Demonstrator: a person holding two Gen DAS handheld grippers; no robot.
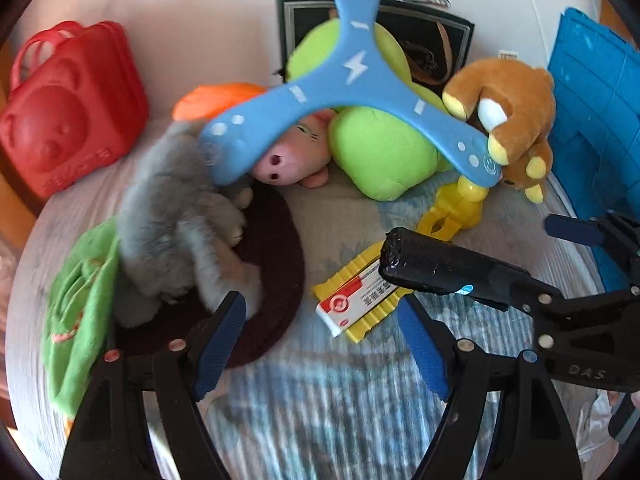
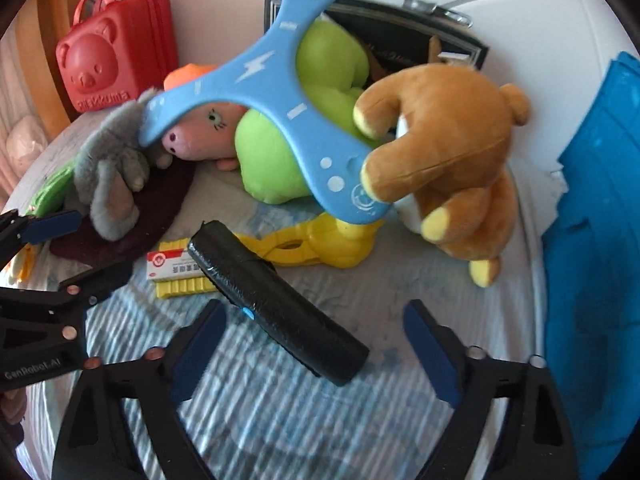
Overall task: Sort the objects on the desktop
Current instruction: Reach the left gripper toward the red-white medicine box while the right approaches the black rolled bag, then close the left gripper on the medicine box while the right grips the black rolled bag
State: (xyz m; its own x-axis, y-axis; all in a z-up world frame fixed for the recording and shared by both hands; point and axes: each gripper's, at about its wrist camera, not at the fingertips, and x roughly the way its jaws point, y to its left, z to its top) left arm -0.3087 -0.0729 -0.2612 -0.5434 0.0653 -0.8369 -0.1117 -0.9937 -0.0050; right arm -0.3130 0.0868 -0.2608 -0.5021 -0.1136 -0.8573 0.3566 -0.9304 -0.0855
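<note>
Left gripper [image 1: 322,344] fingers spread and empty, right gripper [image 2: 316,344] fingers parted, black roll [image 2: 276,304] lying between them unpinched

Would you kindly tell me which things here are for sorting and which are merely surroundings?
For sorting: blue boomerang, brown bear, grey plush, green plush, black roll, yellow clip.
Surroundings: striped cloth, blue crate; the red case may be either.

The blue boomerang [image 1: 352,76] covers most of the pink plush [image 1: 294,152]; the blue crate [image 2: 596,240] is cut off at right.
</note>
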